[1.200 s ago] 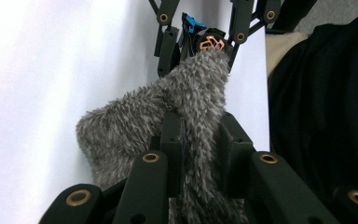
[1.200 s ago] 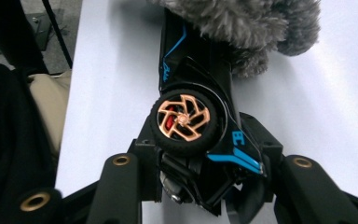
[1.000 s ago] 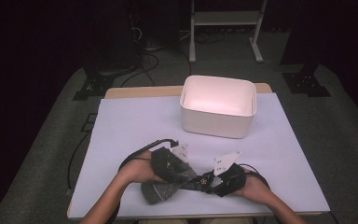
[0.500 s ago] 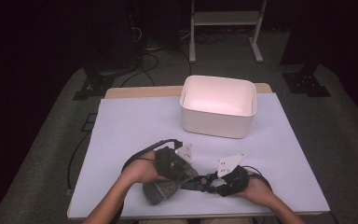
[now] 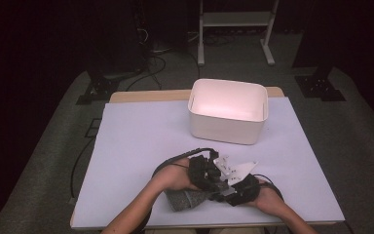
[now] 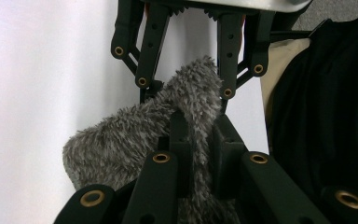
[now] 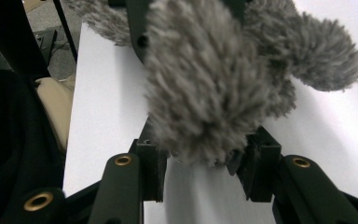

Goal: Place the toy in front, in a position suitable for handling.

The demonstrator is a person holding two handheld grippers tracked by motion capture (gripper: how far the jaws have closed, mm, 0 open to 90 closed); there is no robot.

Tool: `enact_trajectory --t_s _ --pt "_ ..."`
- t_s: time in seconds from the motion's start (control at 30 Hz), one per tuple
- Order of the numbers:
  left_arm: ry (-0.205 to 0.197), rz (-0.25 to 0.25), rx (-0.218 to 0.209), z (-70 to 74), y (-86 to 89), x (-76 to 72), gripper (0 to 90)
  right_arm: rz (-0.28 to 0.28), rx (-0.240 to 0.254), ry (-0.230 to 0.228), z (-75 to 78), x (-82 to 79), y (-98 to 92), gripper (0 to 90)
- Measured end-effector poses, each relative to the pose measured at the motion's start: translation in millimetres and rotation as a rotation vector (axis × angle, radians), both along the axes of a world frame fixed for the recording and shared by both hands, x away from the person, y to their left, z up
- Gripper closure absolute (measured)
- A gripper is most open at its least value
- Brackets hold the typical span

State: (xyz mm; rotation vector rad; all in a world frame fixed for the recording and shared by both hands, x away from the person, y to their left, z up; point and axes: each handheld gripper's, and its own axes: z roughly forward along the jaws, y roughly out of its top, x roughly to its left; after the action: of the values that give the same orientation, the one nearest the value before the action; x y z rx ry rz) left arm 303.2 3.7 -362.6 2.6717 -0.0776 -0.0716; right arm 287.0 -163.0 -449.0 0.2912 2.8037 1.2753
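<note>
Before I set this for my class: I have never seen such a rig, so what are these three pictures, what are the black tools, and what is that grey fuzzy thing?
A person sits at a table covered in white, holding a hand-held gripper in each hand: a two-jawed clamp with its own camera. The high view looks down from above; the other two look along each tool's jaws. The left hand-held gripper is shut on a grey fuzzy fabric piece, perhaps a sock. The right hand-held gripper grips another part of it, jaws wider. A white bin stands farther back, apart from the hands.
</note>
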Motion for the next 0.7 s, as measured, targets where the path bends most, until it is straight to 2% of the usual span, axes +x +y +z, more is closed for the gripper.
enact_trajectory --t_s 0.07,0.1,0.13,0.17,0.2,0.27,0.33,0.47,0.6,0.7 --pt "0.001 0.012 -0.005 0.7 8.4 -0.4 81.1 0.001 0.004 0.005 -0.1 0.0 0.0 57.1" --pt "0.002 0.027 -0.008 1.0 19.2 1.7 80.0 0.0 0.005 0.005 -0.2 0.3 0.0 57.1" --pt "0.002 0.027 -0.008 1.0 19.2 1.7 79.8 0.0 0.005 0.005 -0.2 0.3 0.0 57.1" --pt "0.001 0.04 -0.008 1.0 23.9 3.9 79.8 -0.001 0.004 0.004 0.0 0.2 0.0 57.1" --pt "0.009 0.083 -0.014 0.4 35.6 9.6 79.8 -0.004 0.0 0.005 0.3 0.6 0.2 57.1" --pt "0.023 0.092 -0.029 -0.2 41.5 11.7 79.8 -0.012 0.006 0.016 0.3 1.1 0.6 57.0" --pt "0.025 0.088 -0.031 -0.4 41.2 11.4 79.8 -0.011 0.007 0.018 0.1 1.4 0.7 57.0" --pt "0.032 0.045 -0.034 -0.3 30.4 8.8 81.9 -0.008 0.004 0.01 -0.2 0.6 1.3 56.9" --pt "0.037 0.006 -0.046 -0.2 11.4 7.2 81.9 -0.006 0.005 0.009 -0.4 0.5 1.6 56.9" --pt "0.056 -0.021 -0.067 -2.4 0.0 8.7 81.8 -0.008 0.016 0.019 -1.1 0.8 1.3 56.9"
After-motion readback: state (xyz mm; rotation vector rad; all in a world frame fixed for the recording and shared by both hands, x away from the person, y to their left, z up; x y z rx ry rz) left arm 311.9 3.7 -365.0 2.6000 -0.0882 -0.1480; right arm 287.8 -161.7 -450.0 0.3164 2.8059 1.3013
